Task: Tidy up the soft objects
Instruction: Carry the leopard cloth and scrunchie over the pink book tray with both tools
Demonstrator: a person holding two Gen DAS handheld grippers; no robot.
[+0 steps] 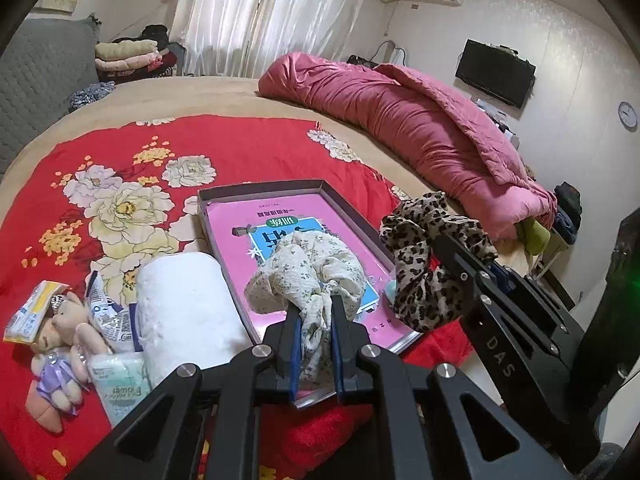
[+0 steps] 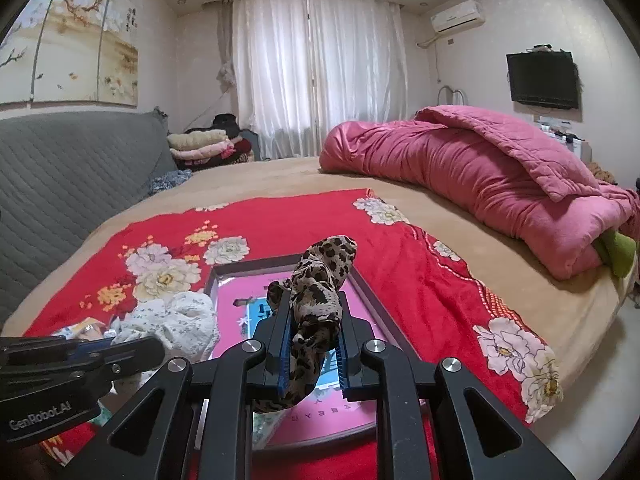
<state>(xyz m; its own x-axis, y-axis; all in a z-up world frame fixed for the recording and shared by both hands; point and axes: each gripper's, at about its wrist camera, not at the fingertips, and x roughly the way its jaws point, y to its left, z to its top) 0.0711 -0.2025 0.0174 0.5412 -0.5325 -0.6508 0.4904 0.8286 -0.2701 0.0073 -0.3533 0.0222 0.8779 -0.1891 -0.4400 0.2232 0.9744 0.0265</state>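
My left gripper (image 1: 315, 308) is shut on a cream floral cloth (image 1: 308, 272), which bunches up over a shallow dark tray (image 1: 256, 190) holding a pink book (image 1: 240, 236). To its right my right gripper (image 1: 448, 246) holds a leopard-print cloth (image 1: 424, 256) above the tray's right edge. In the right wrist view my right gripper (image 2: 314, 312) is shut on the leopard-print cloth (image 2: 320, 284), over the tray (image 2: 224, 272). The floral cloth (image 2: 176, 320) and the left gripper (image 2: 112, 350) show at lower left.
Left of the tray lie a white rolled towel (image 1: 184, 304), a small teddy bear in a purple dress (image 1: 60, 344), tissue packs (image 1: 116, 384) and wrappers on the red floral blanket (image 1: 200, 144). A pink quilt (image 1: 408, 128) lies along the bed's far right. Grey sofa (image 2: 60, 176) at left.
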